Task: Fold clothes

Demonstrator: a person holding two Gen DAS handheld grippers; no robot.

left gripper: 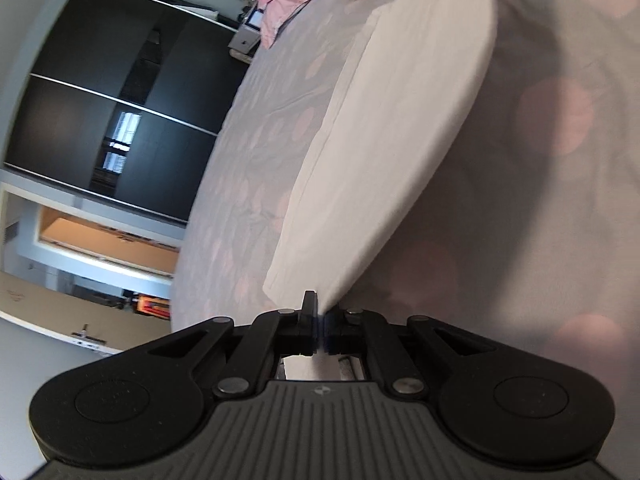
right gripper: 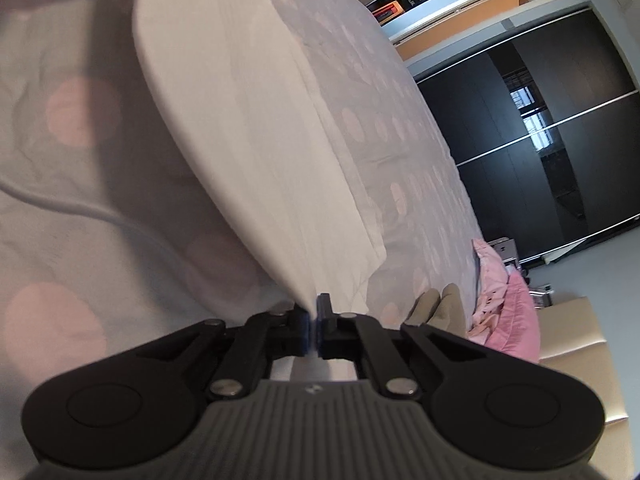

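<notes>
Grey bedding with pale pink dots [left gripper: 248,168] fills the middle of both views, and on it lies a white garment [left gripper: 400,128], one edge raised off the cover and stretched between the two tools. At the bottom centre of the left wrist view the left gripper [left gripper: 318,320] is clenched on a corner of that cloth; the right gripper [right gripper: 313,322] pinches the other corner the same way. Pink clothing [right gripper: 508,304] and a beige piece [right gripper: 436,304] lie at the bed's edge, lower right in the right view. Beyond stands a dark sliding wardrobe [left gripper: 100,120] with silver rails.
</notes>
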